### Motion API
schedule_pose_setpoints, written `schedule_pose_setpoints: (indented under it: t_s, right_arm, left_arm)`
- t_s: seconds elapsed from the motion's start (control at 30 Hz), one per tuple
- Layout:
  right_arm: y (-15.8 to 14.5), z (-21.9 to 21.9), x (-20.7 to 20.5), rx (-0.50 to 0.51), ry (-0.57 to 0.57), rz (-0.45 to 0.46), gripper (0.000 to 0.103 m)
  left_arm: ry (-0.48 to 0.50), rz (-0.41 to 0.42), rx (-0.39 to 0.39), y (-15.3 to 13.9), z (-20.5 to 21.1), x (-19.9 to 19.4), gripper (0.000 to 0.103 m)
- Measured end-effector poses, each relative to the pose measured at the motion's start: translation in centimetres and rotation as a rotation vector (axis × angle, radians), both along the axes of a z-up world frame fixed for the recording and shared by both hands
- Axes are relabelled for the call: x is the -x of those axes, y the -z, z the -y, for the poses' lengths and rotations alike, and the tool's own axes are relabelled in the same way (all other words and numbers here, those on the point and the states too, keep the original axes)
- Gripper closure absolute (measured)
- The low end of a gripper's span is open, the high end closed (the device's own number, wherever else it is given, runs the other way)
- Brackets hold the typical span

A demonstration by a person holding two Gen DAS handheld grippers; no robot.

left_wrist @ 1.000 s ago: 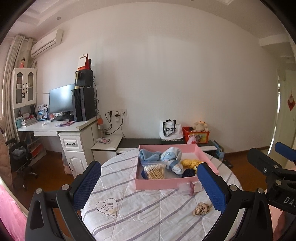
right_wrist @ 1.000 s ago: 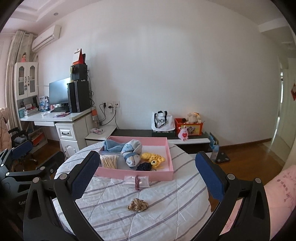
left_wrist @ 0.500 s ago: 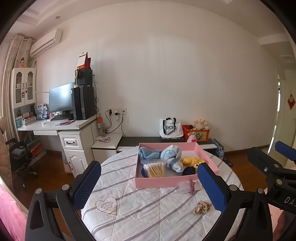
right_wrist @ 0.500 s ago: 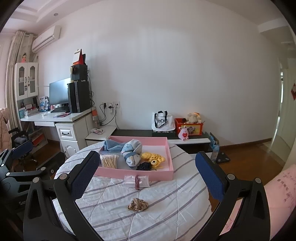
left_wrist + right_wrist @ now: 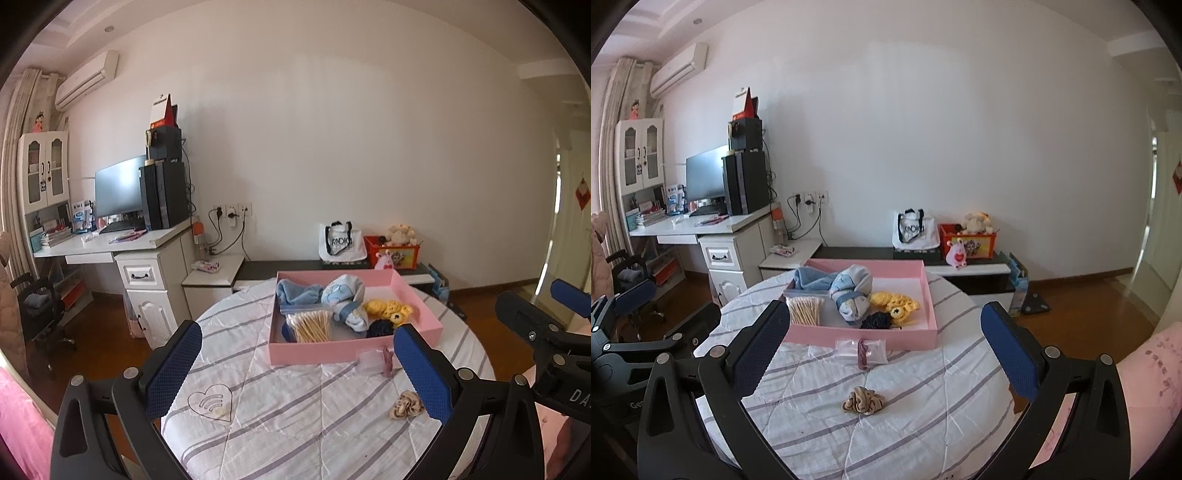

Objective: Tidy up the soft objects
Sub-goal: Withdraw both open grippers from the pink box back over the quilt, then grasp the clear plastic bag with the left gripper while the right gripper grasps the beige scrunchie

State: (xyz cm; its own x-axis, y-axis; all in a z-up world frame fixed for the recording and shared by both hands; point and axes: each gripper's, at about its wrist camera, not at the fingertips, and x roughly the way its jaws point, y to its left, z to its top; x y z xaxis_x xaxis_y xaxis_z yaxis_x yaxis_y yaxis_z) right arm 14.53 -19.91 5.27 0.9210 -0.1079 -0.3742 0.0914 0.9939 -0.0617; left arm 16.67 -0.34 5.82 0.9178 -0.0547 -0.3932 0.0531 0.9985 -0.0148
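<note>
Both grippers, left gripper (image 5: 295,373) and right gripper (image 5: 886,354), hover with jaws released. The beige scrunchie (image 5: 863,400) lies on the striped desk (image 5: 923,424), near the pink tray (image 5: 929,295), apart.

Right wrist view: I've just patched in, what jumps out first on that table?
The pink tray at the far side of the round striped table draws the eye, packed with blue cloths, yellow crochet pieces and a bag of cotton swabs. In front of it a beige scrunchie lies alone on the cloth, with a small clear packet against the tray's near wall. Both tongs, right and left, hang open and empty.
</note>
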Motion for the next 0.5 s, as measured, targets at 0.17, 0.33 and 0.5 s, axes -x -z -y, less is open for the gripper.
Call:
schedule_pose_setpoints:
  t_s: [0.17, 0.33, 0.5]
  right_arm:
    - [1.5, 0.5, -1.5, -0.019, 0.004, -0.062, 0.0]
    - [3.6, 0.7, -3.2, -0.029, 0.005, -0.138, 0.0]
    - [6.7, 0.8, -5.6, -0.041, 0.01, -0.25, 0.0]
  left_arm:
    - [-0.006, -0.049, -0.005, 0.9, -0.1, -1.5, 0.0]
    - [-0.02, -0.114, -0.017, 2.1, -0.4, -3.7, 0.0]
    - [-0.036, -0.182, -0.017, 3.8, -0.9, -5.8, 0.0]
